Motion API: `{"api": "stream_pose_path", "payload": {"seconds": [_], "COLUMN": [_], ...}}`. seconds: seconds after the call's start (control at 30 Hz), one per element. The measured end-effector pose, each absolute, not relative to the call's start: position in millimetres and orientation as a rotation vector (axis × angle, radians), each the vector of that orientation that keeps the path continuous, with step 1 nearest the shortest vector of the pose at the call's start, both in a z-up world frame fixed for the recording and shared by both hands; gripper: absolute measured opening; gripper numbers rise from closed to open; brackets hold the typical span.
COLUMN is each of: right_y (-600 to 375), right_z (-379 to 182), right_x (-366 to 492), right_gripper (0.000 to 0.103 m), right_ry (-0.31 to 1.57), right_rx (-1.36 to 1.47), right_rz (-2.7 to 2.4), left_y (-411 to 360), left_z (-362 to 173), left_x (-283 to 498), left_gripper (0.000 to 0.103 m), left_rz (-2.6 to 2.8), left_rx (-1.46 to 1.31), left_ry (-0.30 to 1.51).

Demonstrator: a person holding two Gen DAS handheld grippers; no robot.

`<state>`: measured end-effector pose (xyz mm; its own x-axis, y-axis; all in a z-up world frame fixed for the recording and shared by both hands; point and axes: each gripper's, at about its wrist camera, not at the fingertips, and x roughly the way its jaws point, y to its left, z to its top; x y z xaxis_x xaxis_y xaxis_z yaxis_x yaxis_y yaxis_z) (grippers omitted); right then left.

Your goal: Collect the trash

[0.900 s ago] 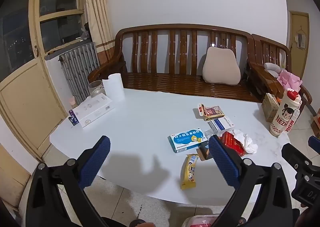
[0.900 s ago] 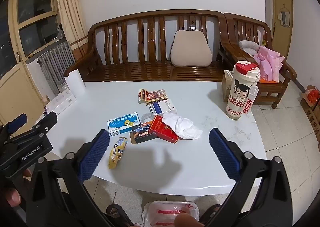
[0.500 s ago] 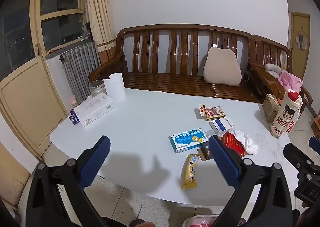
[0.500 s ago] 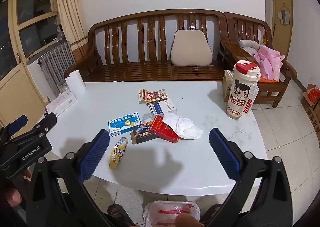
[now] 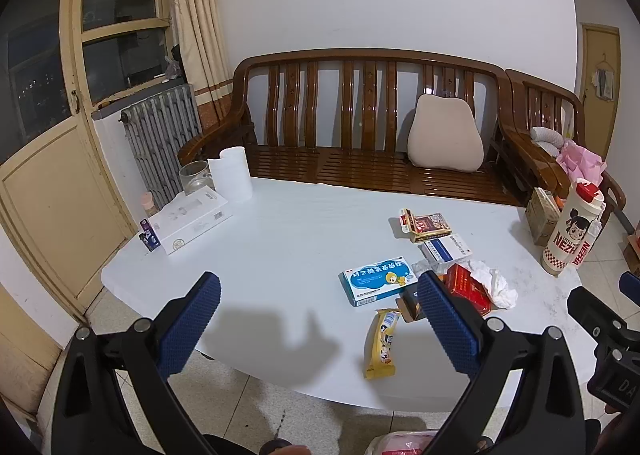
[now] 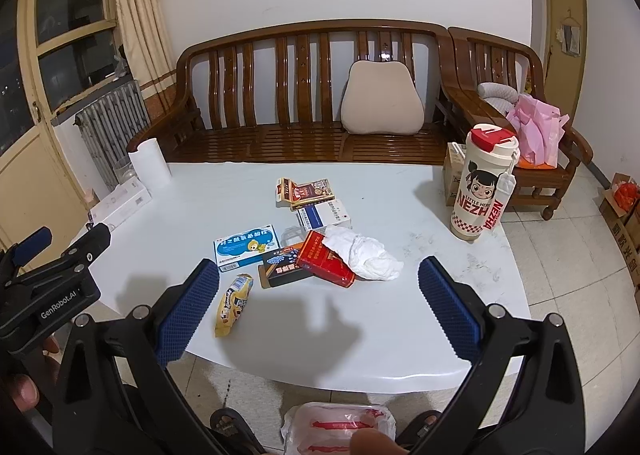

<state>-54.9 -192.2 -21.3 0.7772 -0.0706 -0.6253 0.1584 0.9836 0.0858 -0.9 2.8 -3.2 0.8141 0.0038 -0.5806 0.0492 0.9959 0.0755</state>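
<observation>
— Where are the two tools right now?

— Both sit low at the near edge of the white table (image 6: 460, 191), pointing across it toward the wooden bench (image 6: 312, 95). The left gripper (image 5: 318, 319) is level, its blue pads (image 5: 188, 329) spread wide with nothing between them. The right gripper (image 6: 318, 315) is posed the same way, fingers far apart and empty, and it sits just to the right of the left one, whose black body shows at the edge of the right camera's view.

— And the rubbish?

— Clustered on the table ahead of the right gripper. A yellow snack wrapper (image 6: 234, 305) lies nearest, just beside that gripper's left pad. Behind it is a blue and white medicine box (image 6: 246, 245), then a dark packet (image 6: 282, 267) with a red box (image 6: 325, 263) leaning over it, and a crumpled white tissue (image 6: 362, 253) resting on the red box. Farther back are a white and blue box (image 6: 324, 215) and a brown patterned carton (image 6: 306, 191), touching each other.

— Anything else on the table?

— A tall cartoon tumbler (image 6: 484, 187) on the right, a paper roll (image 6: 150, 163) and a long white box (image 5: 190, 217) at the far left. A white plastic bag (image 6: 338, 431) with red print sits down below the table edge
</observation>
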Motion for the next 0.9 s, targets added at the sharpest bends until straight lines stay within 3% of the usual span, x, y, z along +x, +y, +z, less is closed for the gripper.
{"api": "stream_pose_path", "payload": {"seconds": [0.9], "right_y": [-196.1], "right_z": [-19.0], "right_x": [-56.5], "right_gripper": [0.098], "right_ry": [0.665], "right_rx": [0.141], "right_rz": [-0.112], "left_y": [3.0], "left_z": [2.1], "left_x": [-1.0], "left_gripper": [0.096], "left_rz": [-0.030], "left_rx": [0.095], "left_ry": [0.617]}}
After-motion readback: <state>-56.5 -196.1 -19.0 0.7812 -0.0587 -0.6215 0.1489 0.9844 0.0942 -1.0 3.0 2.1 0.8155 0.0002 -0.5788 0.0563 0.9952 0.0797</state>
